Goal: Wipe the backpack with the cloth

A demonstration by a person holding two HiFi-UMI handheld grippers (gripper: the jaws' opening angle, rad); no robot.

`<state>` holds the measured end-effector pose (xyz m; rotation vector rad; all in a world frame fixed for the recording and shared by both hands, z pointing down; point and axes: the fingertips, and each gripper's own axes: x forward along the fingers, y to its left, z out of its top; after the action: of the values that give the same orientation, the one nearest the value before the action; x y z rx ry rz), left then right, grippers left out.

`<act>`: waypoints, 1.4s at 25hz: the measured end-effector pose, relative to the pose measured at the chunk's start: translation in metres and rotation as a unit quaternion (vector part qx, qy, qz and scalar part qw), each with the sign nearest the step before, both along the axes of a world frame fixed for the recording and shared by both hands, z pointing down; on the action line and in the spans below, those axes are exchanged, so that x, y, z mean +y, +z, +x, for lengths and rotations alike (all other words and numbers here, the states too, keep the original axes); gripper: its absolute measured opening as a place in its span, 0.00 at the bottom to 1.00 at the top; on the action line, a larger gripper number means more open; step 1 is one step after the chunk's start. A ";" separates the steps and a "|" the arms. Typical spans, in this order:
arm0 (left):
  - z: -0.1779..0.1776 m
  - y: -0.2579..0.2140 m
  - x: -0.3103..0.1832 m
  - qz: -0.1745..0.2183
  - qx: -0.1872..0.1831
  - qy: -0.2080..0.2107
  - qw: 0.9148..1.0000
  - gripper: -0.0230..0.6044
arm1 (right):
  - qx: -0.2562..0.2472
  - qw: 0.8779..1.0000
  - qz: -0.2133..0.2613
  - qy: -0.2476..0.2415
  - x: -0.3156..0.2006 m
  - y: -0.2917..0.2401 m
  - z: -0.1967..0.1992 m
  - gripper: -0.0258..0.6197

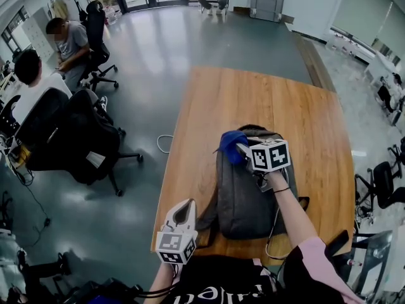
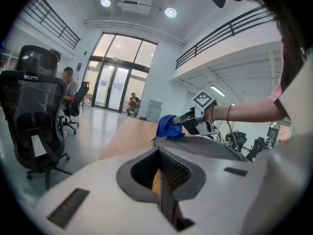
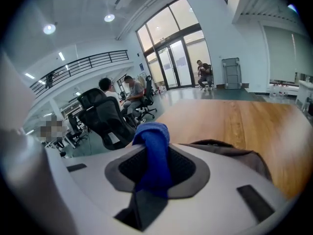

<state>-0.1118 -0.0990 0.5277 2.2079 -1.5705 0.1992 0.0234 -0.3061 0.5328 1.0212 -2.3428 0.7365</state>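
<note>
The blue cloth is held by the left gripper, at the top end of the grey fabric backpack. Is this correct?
No: the right gripper holds the blue cloth at the grey fabric backpack's top end; the right gripper view shows it.

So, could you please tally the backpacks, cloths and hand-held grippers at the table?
backpack: 1
cloth: 1
left hand-held gripper and right hand-held gripper: 2
Total: 4
</note>
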 end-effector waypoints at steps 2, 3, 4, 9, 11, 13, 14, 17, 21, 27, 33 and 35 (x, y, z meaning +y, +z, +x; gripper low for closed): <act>0.004 0.000 -0.001 -0.001 0.000 0.005 1.000 0.03 | 0.000 1.000 0.003 0.024 -0.006 -0.003 0.028 0.22; 0.007 0.000 -0.001 -0.001 0.000 0.008 1.000 0.03 | 0.006 0.999 0.005 0.038 -0.009 -0.003 0.043 0.22; 0.009 0.000 -0.002 -0.002 0.000 0.013 1.000 0.03 | 0.015 0.999 0.008 0.051 -0.012 -0.003 0.060 0.22; 0.021 0.000 -0.003 -0.003 -0.003 0.033 0.999 0.03 | 0.028 0.992 0.006 0.120 -0.019 -0.003 0.145 0.22; 0.023 0.000 -0.001 -0.004 -0.006 0.037 0.999 0.03 | 0.007 0.988 0.002 0.153 -0.016 -0.005 0.175 0.22; 0.022 0.001 -0.001 -0.005 -0.007 0.036 0.999 0.03 | 0.007 0.984 0.002 0.181 -0.013 -0.004 0.203 0.22; 0.020 0.001 -0.002 -0.006 -0.008 0.035 0.999 0.03 | 0.016 0.981 0.002 0.192 -0.012 -0.002 0.216 0.22; 0.017 0.001 -0.006 -0.007 -0.010 0.033 0.999 0.03 | 0.035 0.974 -0.008 0.222 -0.005 0.009 0.250 0.22; 0.017 0.002 -0.008 -0.009 -0.010 0.034 0.999 0.03 | 0.053 0.967 -0.027 0.249 0.008 0.025 0.281 0.22; 0.020 0.006 -0.007 -0.011 -0.007 0.038 0.999 0.03 | 0.043 0.967 -0.012 0.252 0.006 0.008 0.284 0.22; 0.019 0.010 -0.009 -0.015 -0.002 0.037 0.999 0.03 | 0.012 0.982 0.043 0.184 -0.036 -0.045 0.206 0.22; 0.019 0.011 -0.009 -0.015 0.001 0.035 0.999 0.03 | -0.001 0.986 0.053 0.157 -0.052 -0.057 0.171 0.22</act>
<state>-0.0930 -0.1079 0.5387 2.2399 -1.4808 0.2401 0.1940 -0.3580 0.4754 1.4608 -2.2691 0.7309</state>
